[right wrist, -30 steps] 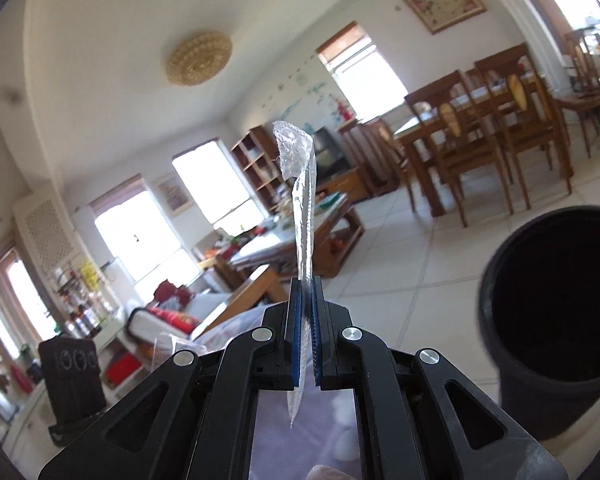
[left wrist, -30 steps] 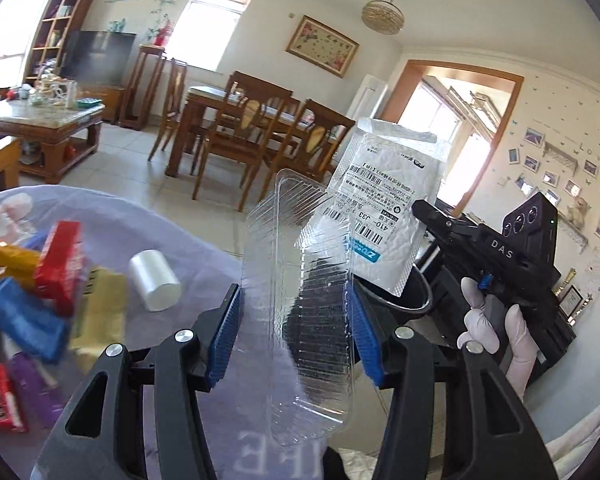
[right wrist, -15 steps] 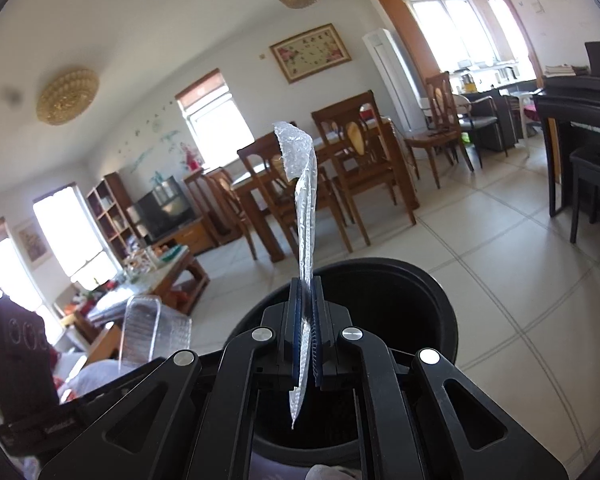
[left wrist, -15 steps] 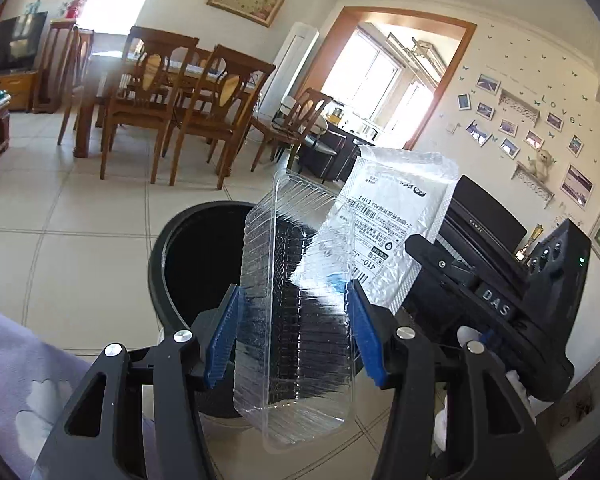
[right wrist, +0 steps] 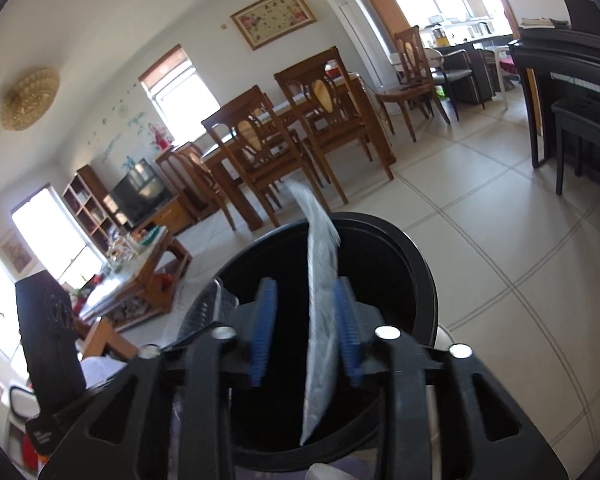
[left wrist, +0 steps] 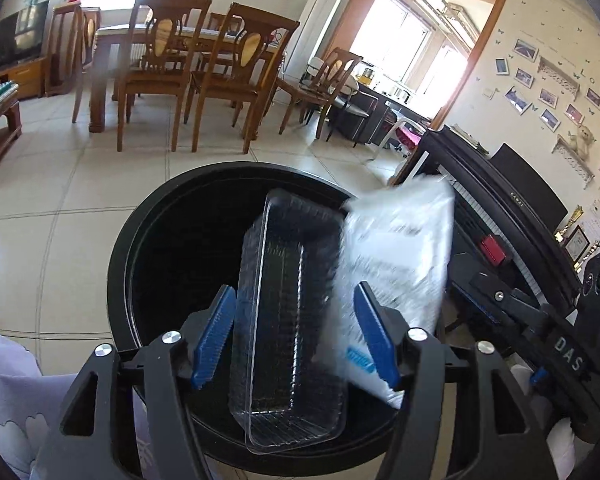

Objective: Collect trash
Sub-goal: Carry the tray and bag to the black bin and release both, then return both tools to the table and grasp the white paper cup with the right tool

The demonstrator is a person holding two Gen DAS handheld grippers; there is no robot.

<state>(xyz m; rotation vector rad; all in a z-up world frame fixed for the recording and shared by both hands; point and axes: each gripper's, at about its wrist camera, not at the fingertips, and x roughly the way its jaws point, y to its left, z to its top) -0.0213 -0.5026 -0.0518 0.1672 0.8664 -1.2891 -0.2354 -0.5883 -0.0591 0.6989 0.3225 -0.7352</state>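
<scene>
My left gripper [left wrist: 296,338] hovers over a round black bin [left wrist: 148,240], jaws opening. A clear plastic tray [left wrist: 288,320] sits loose between the blue pads, tipped forward into the bin's mouth. Just right of it a white mailer bag [left wrist: 396,264] with a printed label is blurred, dropping toward the bin. In the right wrist view my right gripper [right wrist: 306,332] is also over the bin [right wrist: 420,280], jaws opening. The bag [right wrist: 320,300] shows edge-on between the pads, which do not press it. The clear tray [right wrist: 204,308] shows at the left.
Pale tiled floor [left wrist: 60,200] surrounds the bin. A wooden dining table with chairs [left wrist: 172,64] stands beyond it, and a black piano [left wrist: 520,208] is close on the right. A pale purple cloth [left wrist: 12,392] lies at the lower left. A coffee table [right wrist: 140,280] stands farther left.
Both grippers swung from the cloth-covered table to above the bin and tilted down. Their jaws have parted, so the tray and the bag are slipping down into the bin.
</scene>
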